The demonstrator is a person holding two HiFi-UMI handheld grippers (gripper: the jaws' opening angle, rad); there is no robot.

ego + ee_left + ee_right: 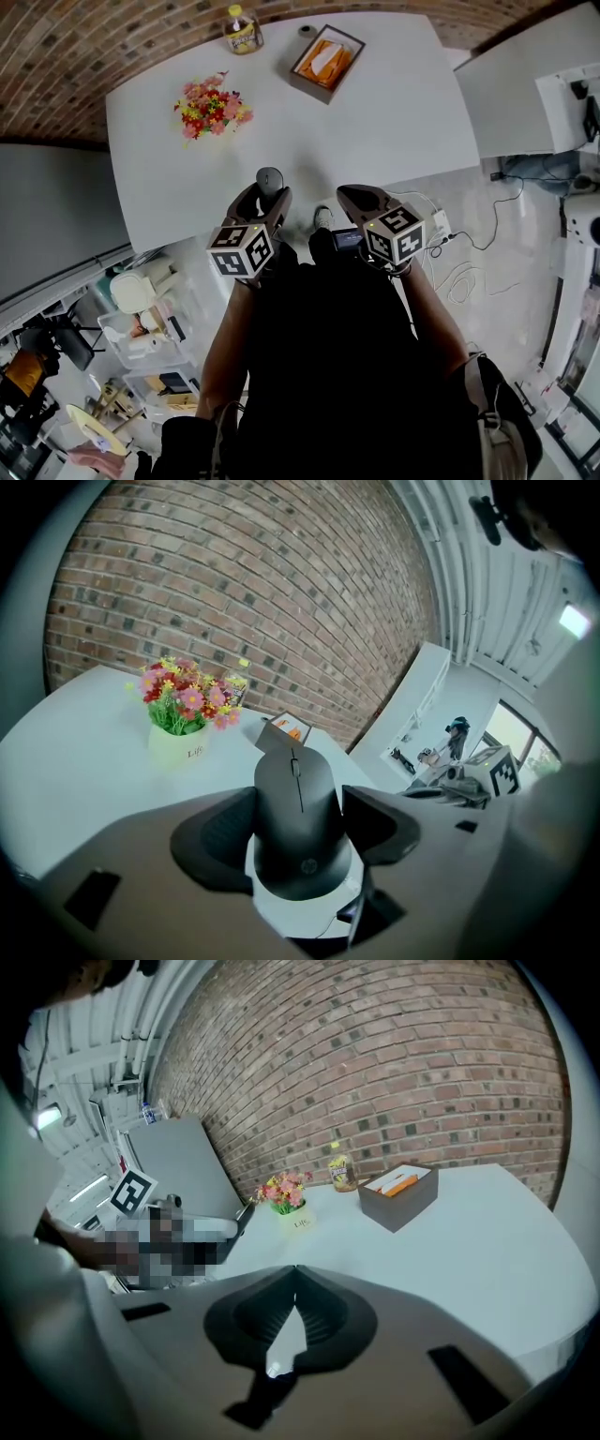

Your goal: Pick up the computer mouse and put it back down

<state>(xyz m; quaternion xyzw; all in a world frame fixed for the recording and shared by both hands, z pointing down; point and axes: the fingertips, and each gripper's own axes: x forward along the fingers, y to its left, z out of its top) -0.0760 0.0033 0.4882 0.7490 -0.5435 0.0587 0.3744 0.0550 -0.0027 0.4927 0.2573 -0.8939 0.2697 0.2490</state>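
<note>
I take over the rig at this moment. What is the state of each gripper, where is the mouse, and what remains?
Left gripper: shut on the computer mouse, jaws against its two sides.
Right gripper: shut, empty, near the front edge of the white table.
Mouse: at that same front edge; I cannot tell whether it is lifted off the surface.
Done: the grasp.
Left: lift it if needed, set it down on the table, open the jaws.

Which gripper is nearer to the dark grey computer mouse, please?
Left. The left gripper clamps the dark grey computer mouse; the right gripper, shut and empty, hangs apart to its right.
</note>
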